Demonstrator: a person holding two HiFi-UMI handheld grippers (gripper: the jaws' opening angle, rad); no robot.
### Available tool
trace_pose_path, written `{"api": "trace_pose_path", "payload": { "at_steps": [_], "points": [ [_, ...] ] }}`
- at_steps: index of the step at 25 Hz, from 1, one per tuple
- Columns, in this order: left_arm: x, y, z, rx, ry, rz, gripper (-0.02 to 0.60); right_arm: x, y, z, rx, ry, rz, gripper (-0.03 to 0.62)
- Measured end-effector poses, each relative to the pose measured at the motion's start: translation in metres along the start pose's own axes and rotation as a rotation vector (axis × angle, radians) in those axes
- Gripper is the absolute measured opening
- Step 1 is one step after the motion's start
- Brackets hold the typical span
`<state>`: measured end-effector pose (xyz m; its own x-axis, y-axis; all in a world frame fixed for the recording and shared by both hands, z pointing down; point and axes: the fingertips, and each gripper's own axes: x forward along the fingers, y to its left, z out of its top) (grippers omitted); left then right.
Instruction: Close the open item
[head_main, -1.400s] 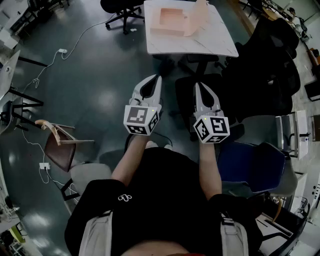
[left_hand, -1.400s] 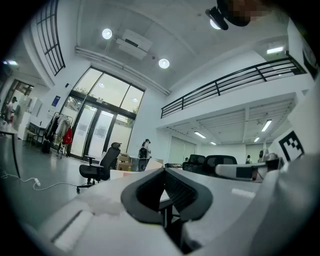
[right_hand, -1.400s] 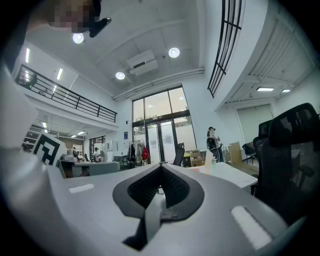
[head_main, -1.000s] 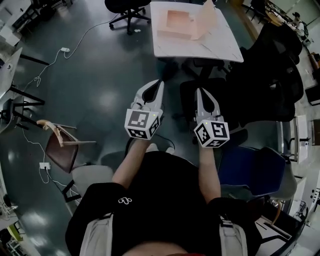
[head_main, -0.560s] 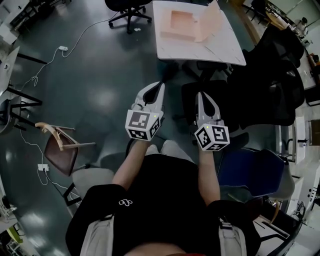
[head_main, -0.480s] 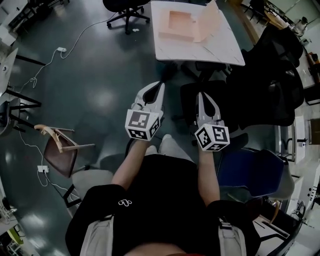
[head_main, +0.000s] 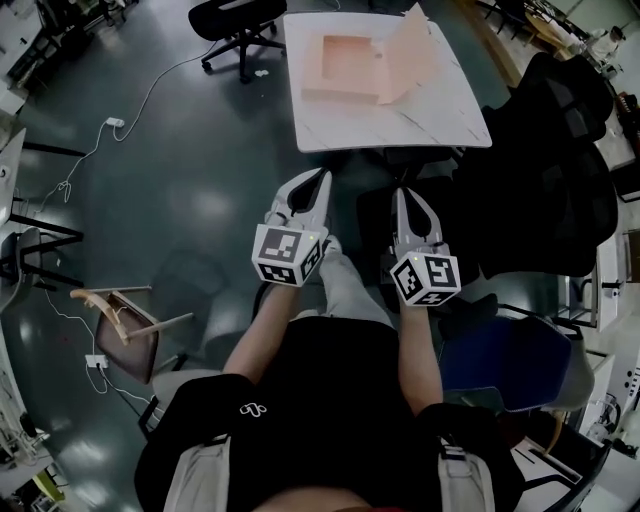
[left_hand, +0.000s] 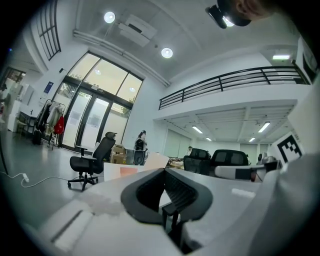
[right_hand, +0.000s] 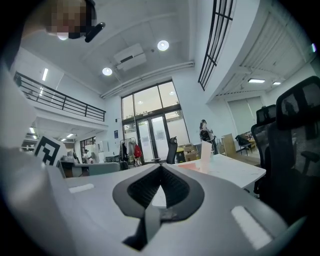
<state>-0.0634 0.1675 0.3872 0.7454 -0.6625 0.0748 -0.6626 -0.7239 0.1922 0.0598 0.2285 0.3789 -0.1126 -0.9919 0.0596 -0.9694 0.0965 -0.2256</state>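
The far table (head_main: 430, 110) and its open box (head_main: 355, 68) have drawn nearer, so I'm still approaching. My left gripper (head_main: 321, 174) and right gripper (head_main: 400, 191) are pinched together, empty.

At 12 o'clock, an open pink cardboard box (head_main: 345, 68) sits on the white square tabletop (head_main: 400, 120). A black swivel office chair (head_main: 232, 22) stands at 11, a brown wooden chair (head_main: 125, 320) at 8, a blue padded chair (head_main: 500, 345) at 4. The left hand-held gripper (head_main: 320, 176) and right hand-held gripper (head_main: 401, 194) are side by side, short of the tabletop.
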Motion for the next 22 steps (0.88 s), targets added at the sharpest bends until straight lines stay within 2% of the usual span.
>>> {"api": "trace_pose_path", "payload": {
  "at_steps": [6, 12, 16, 22],
  "points": [
    [0.092, 0.029, 0.006, 0.039, 0.045, 0.002, 0.0, 0.092, -0.063, 0.004, 0.055, 0.0, 0.013, 0.002],
    [0.183, 0.057, 0.031, 0.056, 0.058, 0.023, 0.0, 0.175, -0.106, 0.032, 0.024, 0.008, 0.072, 0.002],
    [0.224, 0.063, 0.035, 0.043, 0.052, 0.024, 0.001, 0.205, -0.131, 0.04, 0.001, 0.025, 0.076, 0.002],
    [0.254, 0.072, 0.02, -0.005, 0.081, 0.014, 0.0, 0.229, -0.148, 0.023, 0.011, 0.081, 0.05, 0.002]
  ]
}}
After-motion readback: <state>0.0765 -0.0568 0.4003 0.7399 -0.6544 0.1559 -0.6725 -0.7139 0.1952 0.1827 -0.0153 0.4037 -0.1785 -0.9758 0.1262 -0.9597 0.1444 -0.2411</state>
